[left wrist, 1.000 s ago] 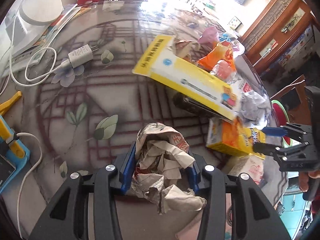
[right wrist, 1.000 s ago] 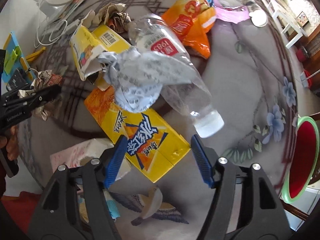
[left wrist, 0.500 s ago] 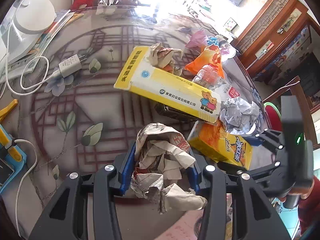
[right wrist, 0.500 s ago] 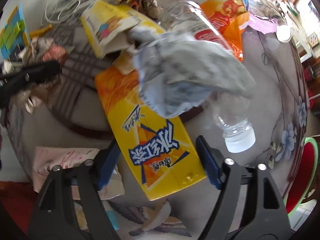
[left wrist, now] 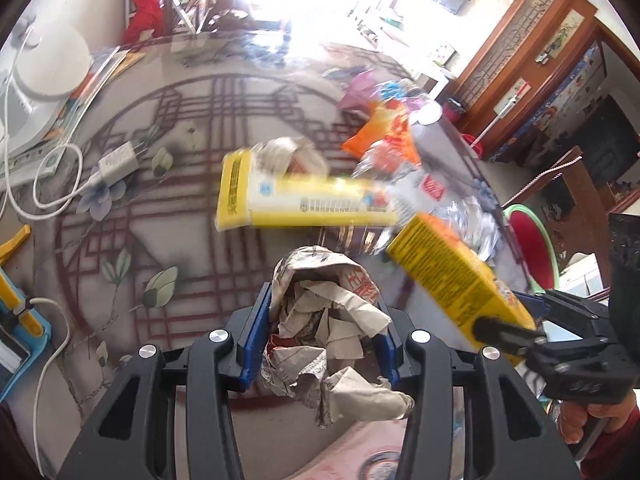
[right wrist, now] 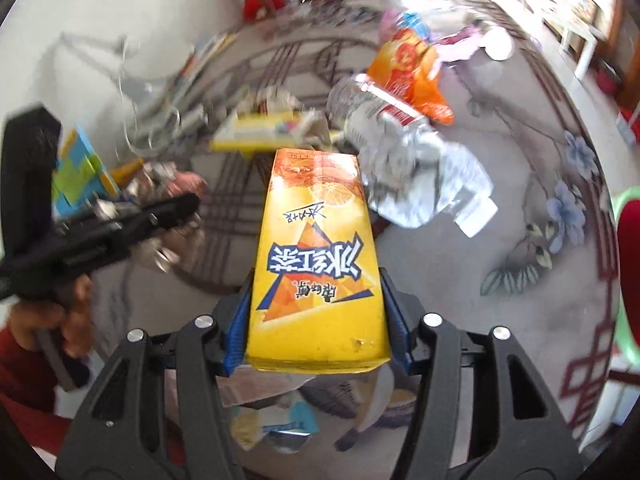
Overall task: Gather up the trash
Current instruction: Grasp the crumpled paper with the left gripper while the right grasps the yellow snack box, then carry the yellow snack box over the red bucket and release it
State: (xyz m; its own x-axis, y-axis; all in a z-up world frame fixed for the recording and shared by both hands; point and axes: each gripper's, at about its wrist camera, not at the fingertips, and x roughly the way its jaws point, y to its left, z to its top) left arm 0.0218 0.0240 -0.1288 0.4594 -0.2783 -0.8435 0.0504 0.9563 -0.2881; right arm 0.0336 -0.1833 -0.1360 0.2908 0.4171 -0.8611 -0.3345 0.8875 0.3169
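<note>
The left gripper (left wrist: 322, 342) clenches a crumpled grey newspaper wad (left wrist: 324, 320) above the patterned glass table's (left wrist: 180, 208) near edge. The right gripper (right wrist: 318, 320) grasps a yellow-orange rectangular drink carton (right wrist: 316, 264), lifted. Both should be carried level, squeezed firmly, toward the red green-rimmed bin (left wrist: 532, 244) beyond the right edge.

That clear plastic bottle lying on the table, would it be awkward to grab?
Probably somewhat. The plastic bottle lies on its side, so a nudge may roll it. It looks empty and see-through, so likely light, and its thin wall may dent under squeezing fingers. The crumpled white paper leaning against it may shift too.
</note>
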